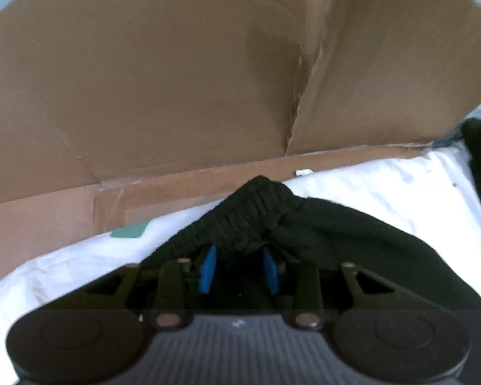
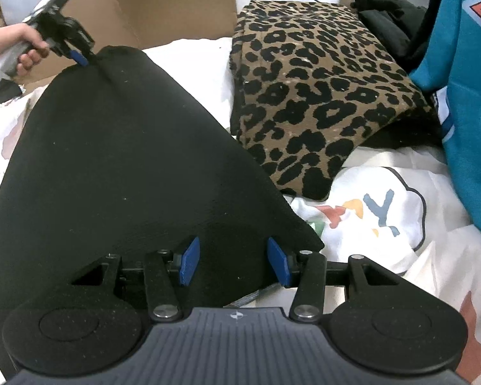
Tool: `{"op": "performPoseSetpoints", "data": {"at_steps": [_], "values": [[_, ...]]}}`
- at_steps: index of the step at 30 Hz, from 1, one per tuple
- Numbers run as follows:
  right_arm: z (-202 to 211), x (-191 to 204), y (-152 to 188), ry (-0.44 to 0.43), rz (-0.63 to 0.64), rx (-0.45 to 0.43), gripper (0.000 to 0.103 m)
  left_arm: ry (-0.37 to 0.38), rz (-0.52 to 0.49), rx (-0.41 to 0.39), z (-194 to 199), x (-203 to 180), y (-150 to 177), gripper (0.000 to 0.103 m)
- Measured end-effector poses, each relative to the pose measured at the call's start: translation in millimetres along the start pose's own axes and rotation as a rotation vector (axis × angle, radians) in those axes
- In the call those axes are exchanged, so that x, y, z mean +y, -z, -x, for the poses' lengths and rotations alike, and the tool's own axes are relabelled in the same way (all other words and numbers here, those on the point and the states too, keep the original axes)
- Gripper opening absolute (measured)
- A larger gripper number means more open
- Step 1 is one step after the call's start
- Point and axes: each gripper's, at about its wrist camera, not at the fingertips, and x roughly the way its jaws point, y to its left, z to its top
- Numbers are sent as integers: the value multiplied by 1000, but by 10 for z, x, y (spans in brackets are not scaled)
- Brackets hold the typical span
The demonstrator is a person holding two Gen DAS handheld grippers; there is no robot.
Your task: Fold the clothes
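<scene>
A black knitted garment (image 2: pixel 118 160) lies spread on a white printed sheet (image 2: pixel 384 224). My left gripper (image 1: pixel 240 266) has its blue pads around the garment's ribbed band (image 1: pixel 259 205) and grips its far corner; it also shows in the right wrist view (image 2: pixel 80 56), held by a hand. My right gripper (image 2: pixel 234 261) sits at the garment's near edge, its blue pads spread apart with black cloth between and under them.
A folded leopard-print cloth (image 2: pixel 314 96) lies right of the black garment. A teal garment (image 2: pixel 465 96) hangs at the far right, with dark clothes (image 2: pixel 384 9) behind. A cardboard box wall (image 1: pixel 176 80) stands at the back.
</scene>
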Motion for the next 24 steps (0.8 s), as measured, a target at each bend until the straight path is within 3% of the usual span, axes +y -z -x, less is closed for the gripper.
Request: {"op": "performPoseSetpoints", "data": {"at_steps": [8, 15, 19, 22, 24], "values": [[114, 68, -34, -29, -20, -35, 54, 63, -30, -11, 506, 131, 426, 38], [100, 286, -85, -66, 15, -49, 54, 148, -81, -7, 458, 69, 867, 44], [37, 418, -66, -78, 75, -24, 54, 119, -83, 15, 277, 52, 1009, 43], [-34, 452, -36, -41, 93, 8, 54, 89, -67, 24, 207, 137, 1028, 41], [-59, 430, -18, -29, 87, 21, 54, 62, -67, 31, 195, 189, 1042, 30]]}}
